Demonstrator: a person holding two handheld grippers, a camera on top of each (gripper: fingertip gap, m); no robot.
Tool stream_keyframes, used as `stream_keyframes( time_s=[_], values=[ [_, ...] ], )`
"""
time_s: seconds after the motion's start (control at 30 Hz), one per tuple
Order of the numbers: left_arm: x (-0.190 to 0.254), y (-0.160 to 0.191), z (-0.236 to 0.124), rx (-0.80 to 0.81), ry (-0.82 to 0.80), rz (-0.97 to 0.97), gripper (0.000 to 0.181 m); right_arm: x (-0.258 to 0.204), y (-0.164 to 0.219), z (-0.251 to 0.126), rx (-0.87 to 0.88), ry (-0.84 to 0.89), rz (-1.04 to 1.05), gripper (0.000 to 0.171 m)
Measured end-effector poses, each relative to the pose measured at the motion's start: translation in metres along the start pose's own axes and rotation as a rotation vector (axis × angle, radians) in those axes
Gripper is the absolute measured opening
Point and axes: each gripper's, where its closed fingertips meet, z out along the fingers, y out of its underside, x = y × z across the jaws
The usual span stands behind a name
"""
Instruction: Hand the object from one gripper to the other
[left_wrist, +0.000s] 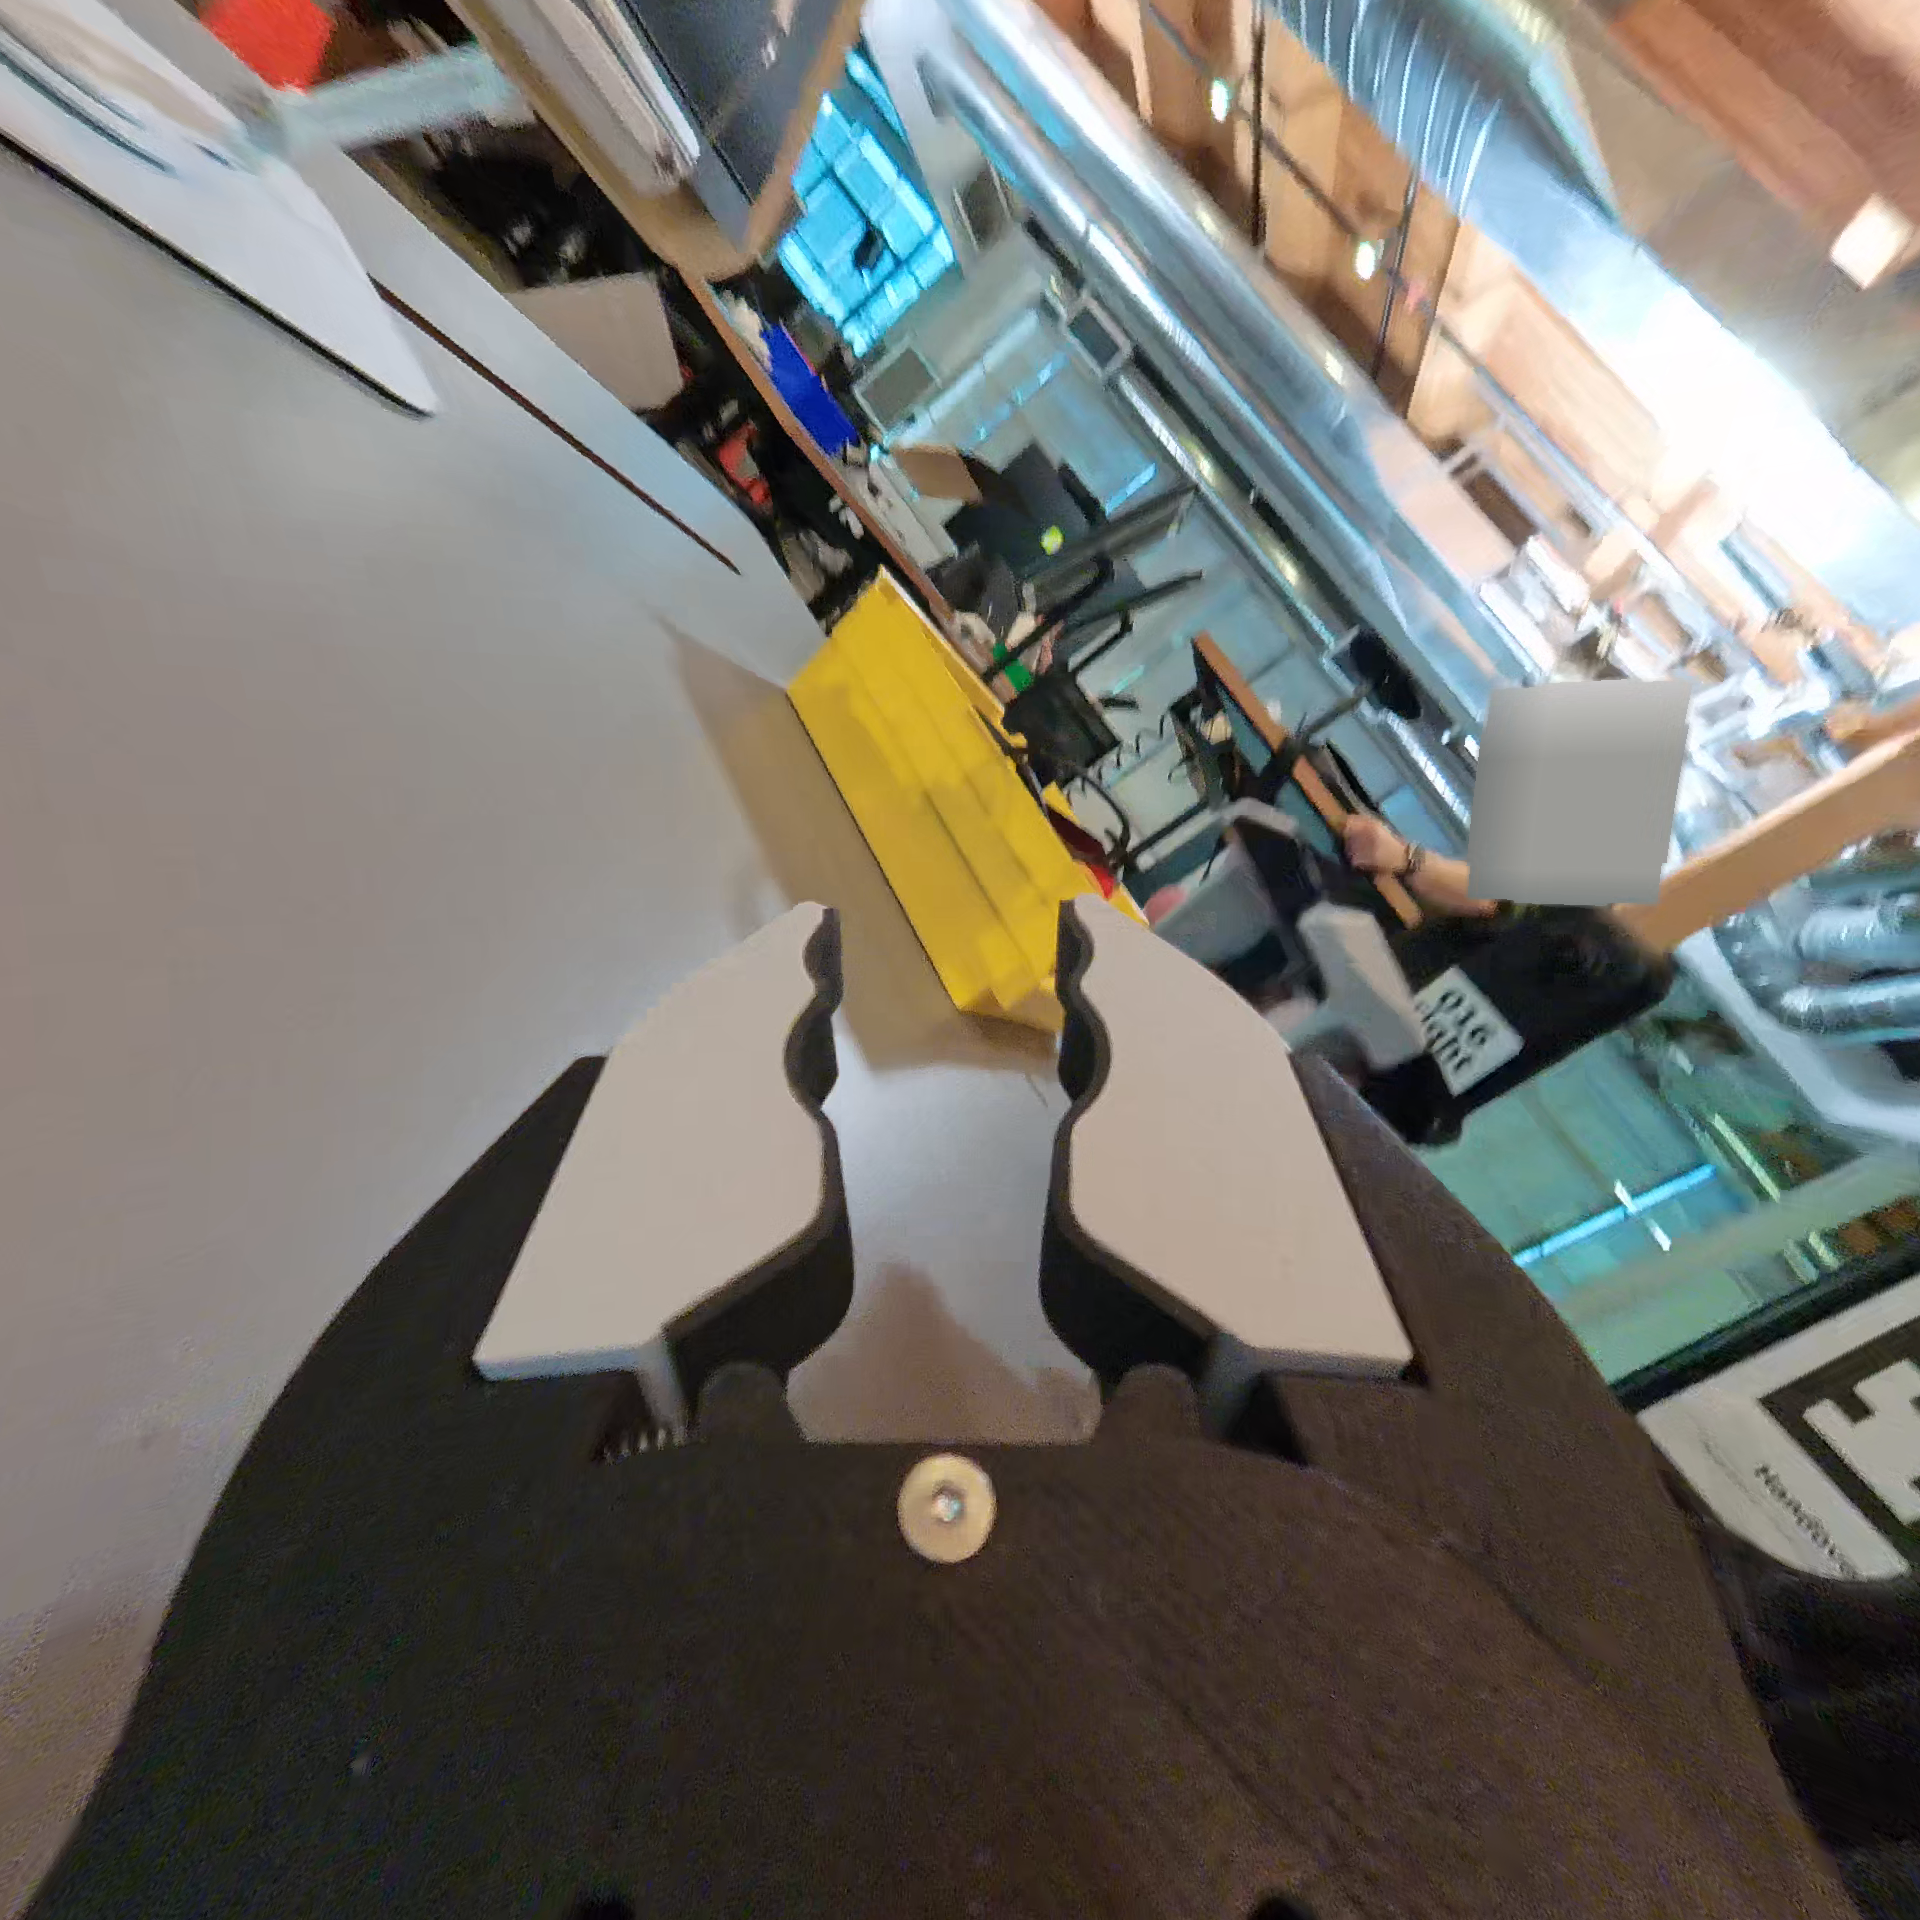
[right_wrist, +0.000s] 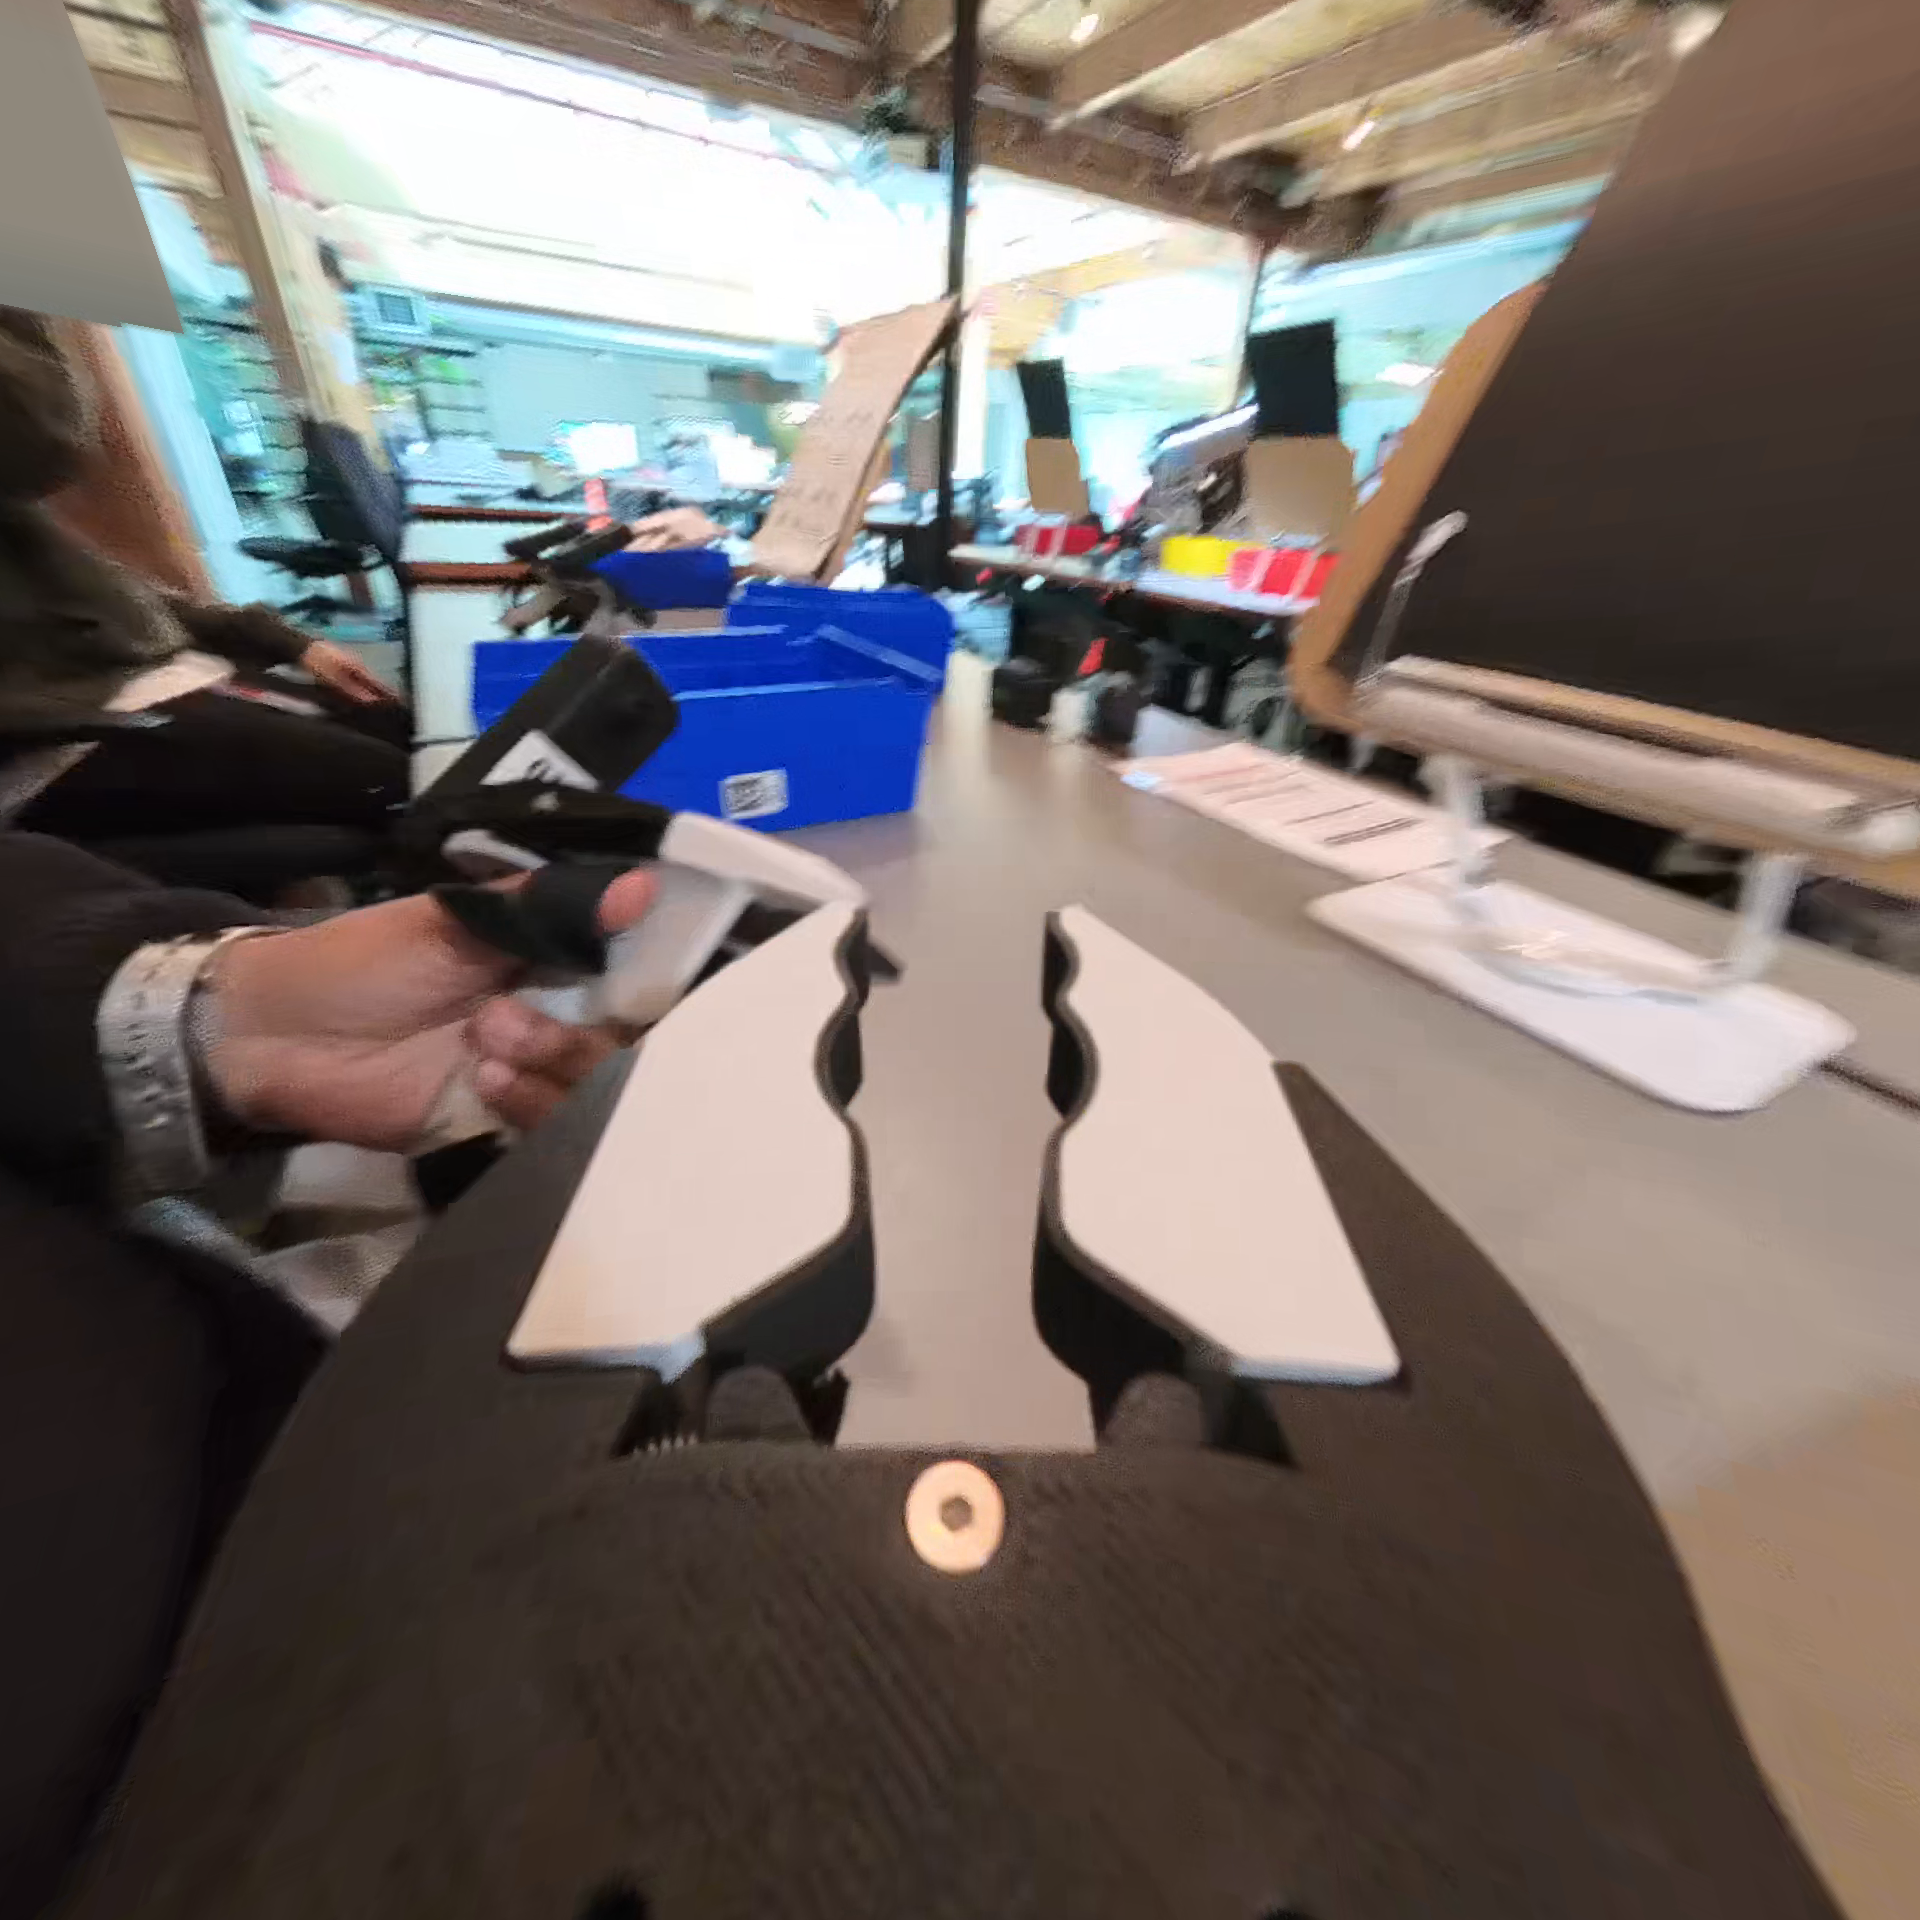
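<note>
1. The left gripper (left_wrist: 945, 997), a black body carrying two pale grey fingers (left_wrist: 686, 1132) with wavy black inner edges, hangs tilted over a plain grey desk (left_wrist: 312, 831); its fingers stand moderately apart with nothing between them.
2. Beyond its fingertips, a yellow stepped plastic bin (left_wrist: 925, 821) rests on the desk near the far edge, just past a white panel with a thin dark seam (left_wrist: 582, 436).
3. The right gripper (right_wrist: 951, 935), of the same black and pale grey build, points along the grey desk (right_wrist: 1351, 1143), fingers (right_wrist: 1174, 1132) likewise parted and empty.
4. In the right wrist view, a person's hand (right_wrist: 353, 1018) with a dark sleeve and light cuff grips the handle of the left gripper (right_wrist: 769, 862) at the left side of the frame, just beside the right gripper's left finger.
5. A blue plastic bin bearing a small sticker (right_wrist: 769, 727) sits on the desk straight ahead, with more blue bins behind it.
6. A white flat stand with clear legs (right_wrist: 1579, 997) lies to the right, supporting a dark board with a brown edge (right_wrist: 1714, 416).
7. The object to be handed over cannot be made out in either view; neither gripper holds anything.
</note>
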Motion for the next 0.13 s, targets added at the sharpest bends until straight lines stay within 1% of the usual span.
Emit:
stream_keyframes(
  time_s=[0.07,0.13],
  values=[
    [-0.002,-0.003,-0.007,0.034,-0.012,0.001,0.033,-0.024,0.019,0.017,-0.084,-0.069,0.015,0.021],
    [-0.010,-0.005,-0.012,0.014,-0.050,0.088,0.027,-0.035,0.032,0.026,-0.155,-0.074,-0.038,0.002]
  ],
)
